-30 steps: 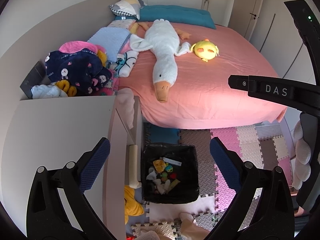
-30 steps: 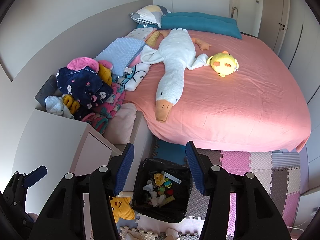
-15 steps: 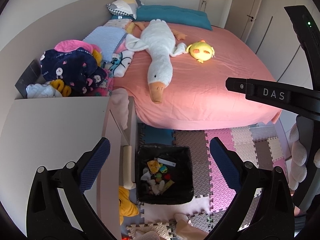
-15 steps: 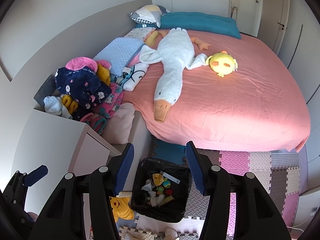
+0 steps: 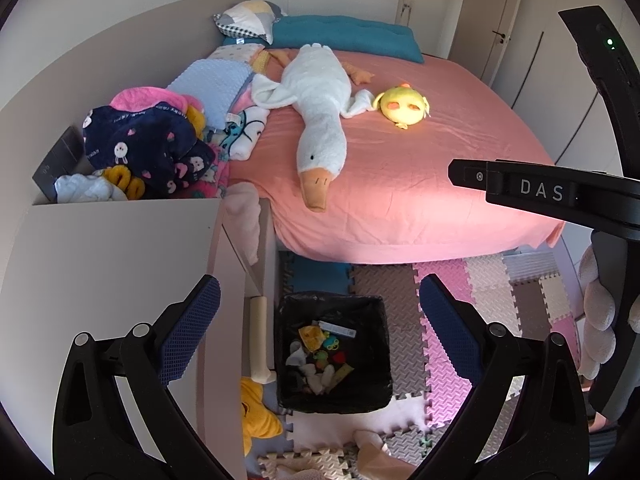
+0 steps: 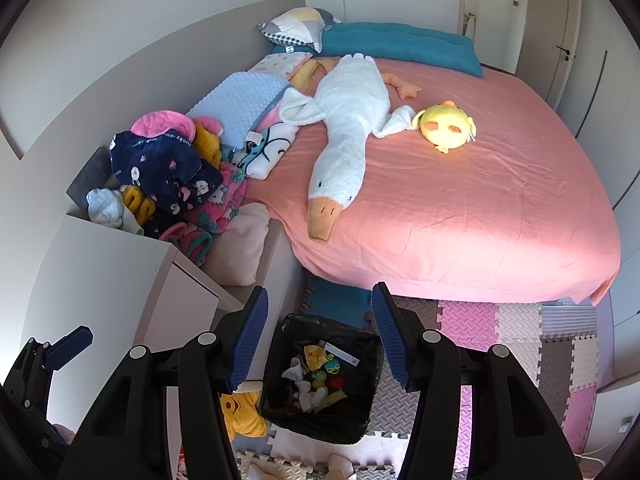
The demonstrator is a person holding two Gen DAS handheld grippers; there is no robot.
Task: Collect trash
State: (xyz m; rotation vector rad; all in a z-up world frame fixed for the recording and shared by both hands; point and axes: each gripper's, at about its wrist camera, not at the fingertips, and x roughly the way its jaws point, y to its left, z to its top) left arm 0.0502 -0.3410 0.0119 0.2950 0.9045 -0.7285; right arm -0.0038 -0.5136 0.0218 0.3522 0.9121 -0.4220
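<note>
Trash bin (image 5: 334, 354), black-lined, on the foam floor mat (image 5: 480, 300) at the bed's (image 5: 400, 184) foot, already holding scraps. Left gripper (image 5: 320, 324) wide open, empty; right gripper (image 6: 318, 336) half open, empty, both above it. Likely between pickups: next, find remaining litter. White surface (image 5: 108, 264) alongside looks bare; clothes heaped beyond.

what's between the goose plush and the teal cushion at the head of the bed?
Only bare pink sheet separates the goose plush from the teal cushion; the right wrist view shows it best.
</note>
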